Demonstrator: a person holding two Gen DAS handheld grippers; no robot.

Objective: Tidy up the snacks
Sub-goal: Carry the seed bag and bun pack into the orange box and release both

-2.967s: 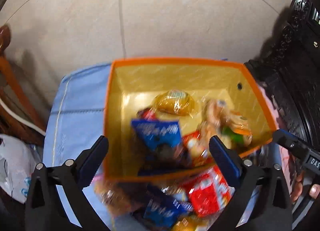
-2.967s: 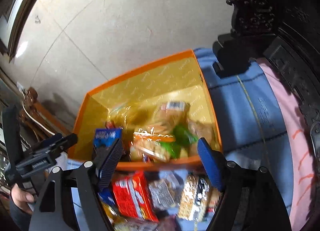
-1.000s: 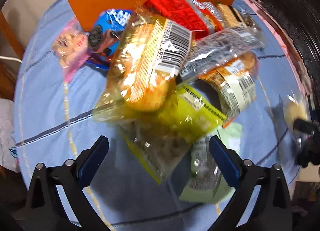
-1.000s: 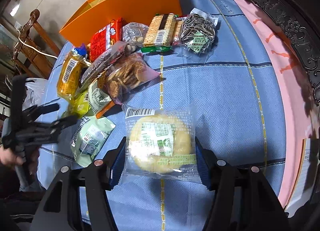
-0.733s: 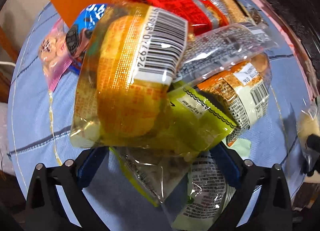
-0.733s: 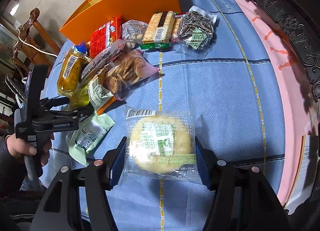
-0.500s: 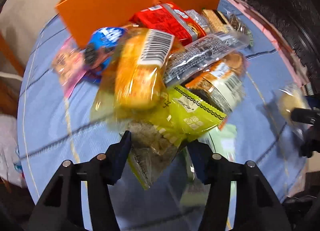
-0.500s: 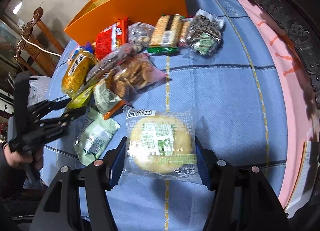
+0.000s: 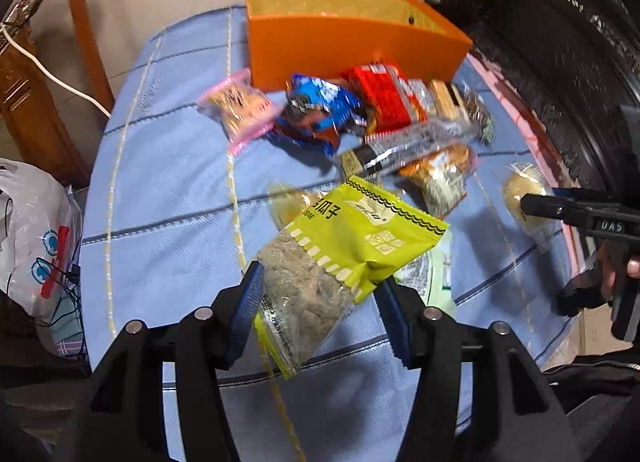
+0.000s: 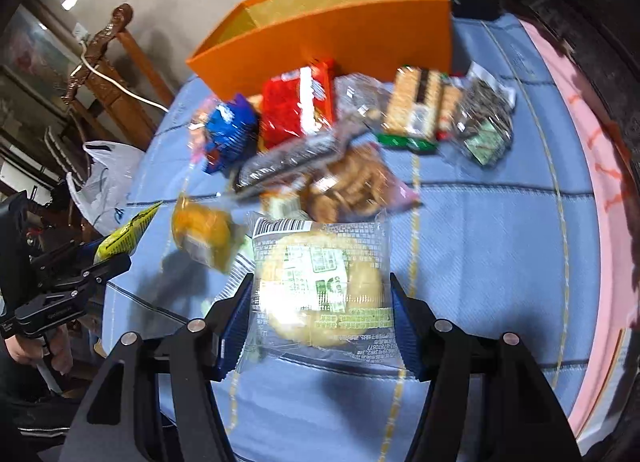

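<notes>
My left gripper (image 9: 320,310) is shut on a yellow-green seed packet (image 9: 340,254), held above the blue tablecloth (image 9: 168,190). My right gripper (image 10: 320,320) is shut on a clear-wrapped round bun (image 10: 320,282), also off the cloth. That bun (image 9: 520,194) and the right gripper (image 9: 580,214) show at the right of the left wrist view. The left gripper (image 10: 76,274) with the packet's edge (image 10: 124,234) shows at the left of the right wrist view. An orange box (image 9: 344,42) (image 10: 328,26) stands open at the far edge, with a pile of snacks in front of it.
Loose snacks lie before the box: a red pack (image 9: 384,98), a blue cookie pack (image 9: 320,110), a pink pack (image 9: 236,110), a yellow cake (image 10: 204,234), cracker packs (image 10: 416,106). A wooden chair (image 9: 36,74) and a plastic bag (image 9: 36,238) stand left. Dark carved furniture (image 9: 560,42) borders the right.
My left gripper closed on the yellow-green packet and lifted it away from the pile; the yellow cake slid off onto the cloth. My right gripper rose a little with the bun.
</notes>
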